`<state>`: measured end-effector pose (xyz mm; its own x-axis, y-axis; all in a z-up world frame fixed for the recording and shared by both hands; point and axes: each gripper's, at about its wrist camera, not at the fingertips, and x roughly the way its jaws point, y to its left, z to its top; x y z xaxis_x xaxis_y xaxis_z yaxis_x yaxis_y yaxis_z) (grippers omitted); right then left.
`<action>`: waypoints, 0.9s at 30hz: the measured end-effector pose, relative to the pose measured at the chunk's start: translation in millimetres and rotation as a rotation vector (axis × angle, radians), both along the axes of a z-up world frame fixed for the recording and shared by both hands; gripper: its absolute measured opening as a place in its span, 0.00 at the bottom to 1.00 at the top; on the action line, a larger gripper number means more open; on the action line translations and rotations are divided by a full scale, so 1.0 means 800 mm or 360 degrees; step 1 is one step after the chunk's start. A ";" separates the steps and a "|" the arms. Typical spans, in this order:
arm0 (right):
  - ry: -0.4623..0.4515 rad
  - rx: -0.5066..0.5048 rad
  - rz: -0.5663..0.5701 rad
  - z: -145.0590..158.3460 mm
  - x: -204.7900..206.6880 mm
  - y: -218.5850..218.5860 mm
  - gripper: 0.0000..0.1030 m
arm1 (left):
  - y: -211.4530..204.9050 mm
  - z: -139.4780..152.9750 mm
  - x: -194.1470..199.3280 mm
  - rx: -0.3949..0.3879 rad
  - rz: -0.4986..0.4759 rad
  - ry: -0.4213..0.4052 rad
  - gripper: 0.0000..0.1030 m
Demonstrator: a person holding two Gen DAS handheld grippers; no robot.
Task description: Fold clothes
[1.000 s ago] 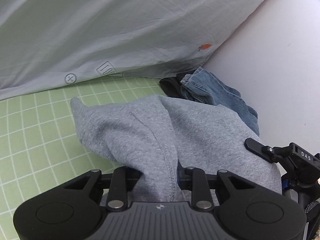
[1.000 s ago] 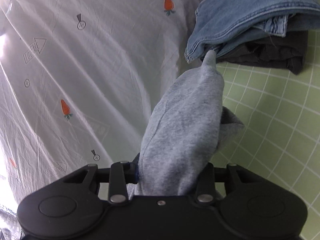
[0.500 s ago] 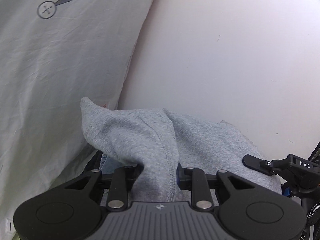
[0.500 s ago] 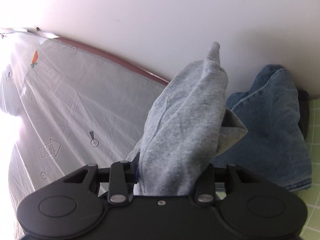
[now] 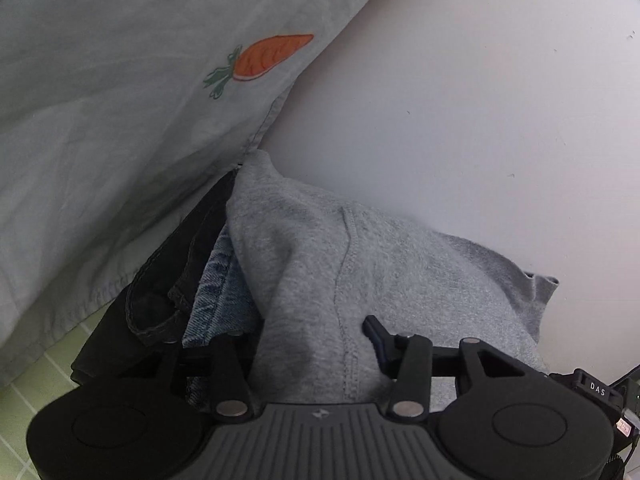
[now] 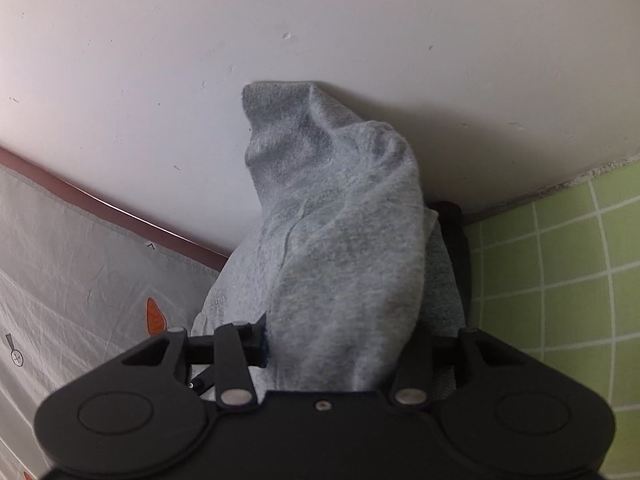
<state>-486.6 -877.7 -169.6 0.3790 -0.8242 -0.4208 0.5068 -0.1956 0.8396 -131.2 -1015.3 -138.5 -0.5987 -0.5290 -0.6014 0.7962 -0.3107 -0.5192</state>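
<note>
A folded grey sweatshirt (image 5: 360,264) rests on a stack of blue jeans (image 5: 224,292) and a black garment (image 5: 160,292), pushed against the white wall. My left gripper (image 5: 304,340) straddles its near edge. Its jaws are opening and stand a little off the cloth, which still lies between them. In the right wrist view the grey sweatshirt (image 6: 340,240) bulges up between the fingers of my right gripper (image 6: 336,344). Those jaws are opening too, but the pads still touch the cloth. A strip of the black garment (image 6: 456,224) shows behind it.
A pale grey sheet with carrot prints (image 5: 120,120) rises on the left, also seen as the sheet (image 6: 80,280) in the right wrist view. The white wall (image 6: 320,40) closes the back. A green grid mat (image 6: 560,280) lies to the right.
Both grippers carried the grey sweatshirt from over the green mat to the wall corner and down onto the jeans stack. The left jaws have widened; the right grip looks nearly the same.
</note>
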 end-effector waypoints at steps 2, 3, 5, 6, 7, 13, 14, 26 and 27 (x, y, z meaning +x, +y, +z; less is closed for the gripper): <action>-0.0001 0.0025 0.0005 0.005 0.002 0.000 0.44 | 0.005 0.003 -0.001 -0.0013 0.0001 -0.0021 0.49; 0.0013 0.0038 0.0008 0.008 0.005 0.002 0.45 | 0.005 0.005 -0.002 -0.0023 0.0010 -0.0040 0.50; 0.0051 0.0063 0.0016 0.017 0.010 0.006 0.49 | 0.016 0.013 -0.002 -0.0050 0.0049 -0.0087 0.52; 0.0059 0.0079 0.0013 0.022 0.010 0.010 0.51 | 0.026 0.019 -0.003 -0.0071 0.0084 -0.0124 0.56; 0.0063 0.0097 0.0007 0.027 0.009 0.015 0.54 | 0.036 0.024 -0.003 -0.0091 0.0119 -0.0160 0.61; 0.0265 0.0238 -0.0027 0.054 0.002 0.055 0.93 | 0.133 0.048 0.019 -0.0254 0.0393 -0.0341 0.79; 0.0319 0.0258 -0.0020 0.057 0.002 0.061 0.93 | 0.154 0.049 0.022 -0.0258 0.0425 -0.0358 0.80; 0.0776 0.0135 0.0452 0.074 0.052 0.149 1.00 | 0.431 0.078 0.031 -0.0317 0.0780 -0.0397 0.97; 0.0828 0.0096 0.0500 0.080 0.062 0.165 1.00 | 0.451 0.084 0.029 -0.0334 0.0807 -0.0392 0.97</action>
<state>-436.6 -745.6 -105.4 0.3324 -0.6752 -0.6585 0.8886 -0.0099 0.4586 -107.8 -654.2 -71.4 -0.0965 -0.8347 -0.5422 0.9610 0.0637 -0.2690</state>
